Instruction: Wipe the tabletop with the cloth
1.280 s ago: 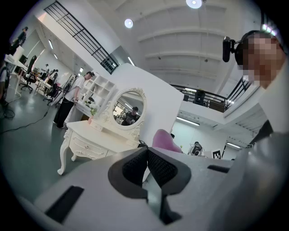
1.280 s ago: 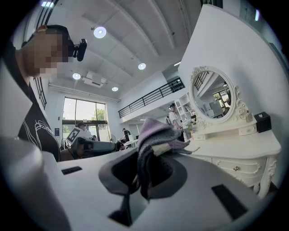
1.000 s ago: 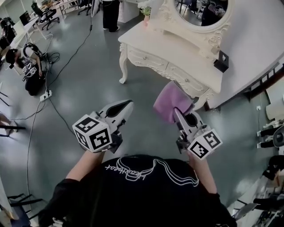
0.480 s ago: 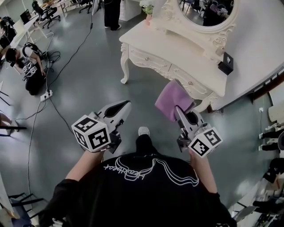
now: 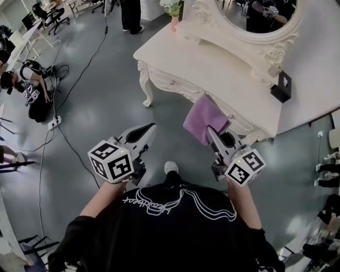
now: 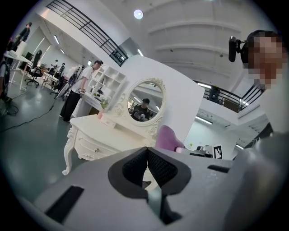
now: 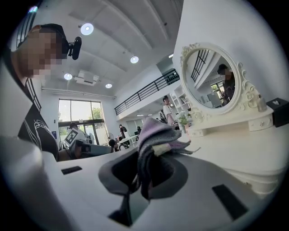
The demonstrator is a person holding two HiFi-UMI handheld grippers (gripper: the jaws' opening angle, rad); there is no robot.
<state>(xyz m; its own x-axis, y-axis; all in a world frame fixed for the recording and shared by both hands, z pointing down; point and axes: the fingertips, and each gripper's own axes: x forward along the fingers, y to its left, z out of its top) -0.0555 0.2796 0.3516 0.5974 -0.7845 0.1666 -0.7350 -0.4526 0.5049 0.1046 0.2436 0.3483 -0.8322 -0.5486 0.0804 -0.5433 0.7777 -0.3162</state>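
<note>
- The left hand-held gripper [image 5: 149, 128] is held out over the grey floor [image 5: 101, 101], left of the counter and well apart from it.
- In the left gripper view, the left hand-held gripper [image 6: 146, 152] has its two dark pads pressed flat together. Nothing sits between them.
- The right hand-held gripper [image 5: 212, 131] points toward the counter's front edge, with its marker cube close to the person's body.
- In the right gripper view, the right hand-held gripper [image 7: 143, 168] is clamped on a bunched fold of the cloth [image 7: 156, 134], which rises above the jaws.
- The cloth [image 5: 202, 118] is purple and hangs off the tip of the right hand-held gripper. In the head view it overlaps the drawer fronts at the counter's front edge. Contact with the counter cannot be confirmed.
- The counter [image 5: 212, 59] is a cream dressing table with carved legs, and its top is largely bare.
- An oval mirror [image 5: 257, 13] in an ornate frame stands at the rear of the counter.
- A black box [image 5: 281, 86] sits near the counter's right end, beside the base of the mirror.
- A potted plant [image 5: 173, 11] stands at the far left corner of the counter.
- One shoe [image 5: 170, 167] of the person shows on the floor between the two grippers.
</note>
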